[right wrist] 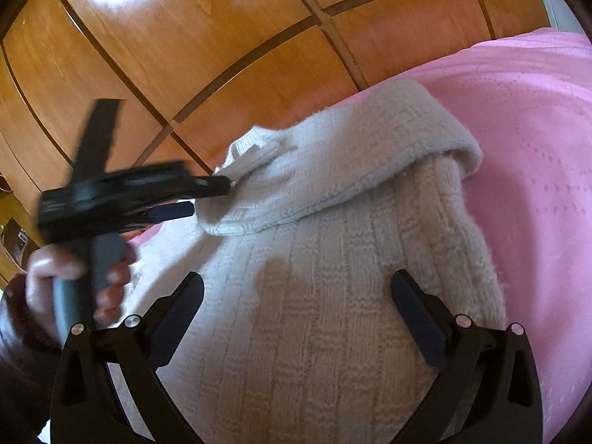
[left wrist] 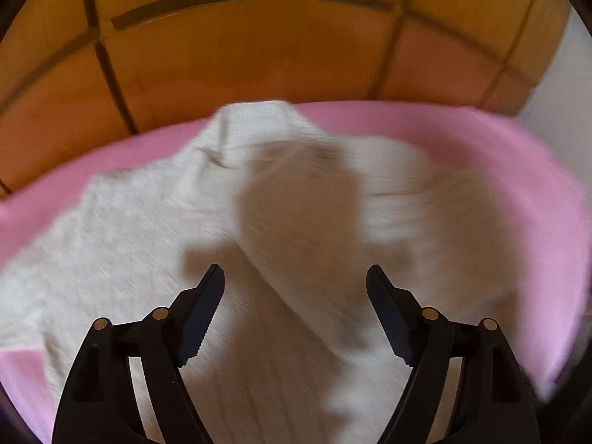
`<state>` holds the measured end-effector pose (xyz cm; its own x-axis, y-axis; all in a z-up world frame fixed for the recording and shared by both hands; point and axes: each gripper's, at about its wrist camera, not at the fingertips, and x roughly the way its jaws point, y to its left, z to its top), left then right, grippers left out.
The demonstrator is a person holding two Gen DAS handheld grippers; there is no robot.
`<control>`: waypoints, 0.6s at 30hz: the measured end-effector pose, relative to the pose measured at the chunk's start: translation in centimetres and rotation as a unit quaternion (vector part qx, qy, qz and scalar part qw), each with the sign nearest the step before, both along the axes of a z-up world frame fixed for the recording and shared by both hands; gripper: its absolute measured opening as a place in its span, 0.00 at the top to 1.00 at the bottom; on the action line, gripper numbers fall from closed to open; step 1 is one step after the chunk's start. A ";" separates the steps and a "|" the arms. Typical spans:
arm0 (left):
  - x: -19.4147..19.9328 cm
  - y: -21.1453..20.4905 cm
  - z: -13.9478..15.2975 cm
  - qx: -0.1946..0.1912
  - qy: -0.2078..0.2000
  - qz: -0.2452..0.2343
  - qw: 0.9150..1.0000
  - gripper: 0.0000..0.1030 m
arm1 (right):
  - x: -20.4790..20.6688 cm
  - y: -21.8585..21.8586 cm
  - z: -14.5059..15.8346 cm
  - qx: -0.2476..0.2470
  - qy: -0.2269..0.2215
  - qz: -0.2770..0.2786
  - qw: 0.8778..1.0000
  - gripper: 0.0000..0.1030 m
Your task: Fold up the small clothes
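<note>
A cream knitted sweater (right wrist: 318,333) lies on the pink bedspread (right wrist: 518,129), with one sleeve (right wrist: 351,155) folded across its body. My right gripper (right wrist: 298,277) hangs just above the ribbed body, jaws wide open with nothing pressed between them. A hand (right wrist: 48,270) holds my left gripper (right wrist: 209,198) at the left, its tips beside the folded sleeve's lower edge and the cuff (right wrist: 248,148). The blurred left wrist view shows the left gripper (left wrist: 296,273) open over the sweater (left wrist: 148,240), with nothing gripped.
Wooden wardrobe panels (right wrist: 222,55) with dark grooves rise right behind the bed's far edge. The pink bedspread (left wrist: 481,140) extends to the right of the sweater. A pale wall (left wrist: 562,74) shows at the far right.
</note>
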<state>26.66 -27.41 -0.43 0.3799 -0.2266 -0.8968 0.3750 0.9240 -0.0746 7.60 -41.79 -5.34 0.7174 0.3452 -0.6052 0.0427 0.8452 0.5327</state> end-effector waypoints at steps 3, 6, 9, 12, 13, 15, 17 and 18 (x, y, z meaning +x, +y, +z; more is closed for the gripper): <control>1.1 3.1 -0.3 -0.046 0.005 0.062 0.997 0.48 | -0.1 -0.2 0.0 0.007 -0.004 0.001 1.000 0.02; 1.2 8.0 -0.2 -0.154 0.022 0.110 0.982 0.48 | -0.1 -0.2 0.0 0.009 -0.005 0.001 1.000 0.02; 0.9 12.2 -1.0 -0.250 0.050 0.140 0.957 0.46 | -0.4 -0.5 0.1 0.007 -0.004 0.001 1.000 0.02; 0.8 14.7 -2.9 -0.299 0.090 0.175 0.934 0.34 | 0.0 -0.2 0.2 0.003 -0.003 0.000 1.000 0.02; 0.9 15.3 -3.4 -0.310 0.098 0.183 0.928 0.34 | 0.0 -0.2 0.1 0.002 -0.002 0.000 1.000 0.02; 1.1 16.4 -4.0 -0.342 0.115 0.195 0.912 0.42 | 0.1 -0.1 0.0 -0.002 0.001 0.000 1.000 0.02; 1.7 16.9 -3.7 -0.329 0.115 0.189 0.918 0.94 | 0.0 -0.1 0.2 -0.005 0.002 0.000 1.000 0.02; 1.7 17.3 -3.3 -0.327 0.109 0.190 0.919 0.94 | 0.0 -0.1 0.2 -0.006 0.003 0.001 1.000 0.02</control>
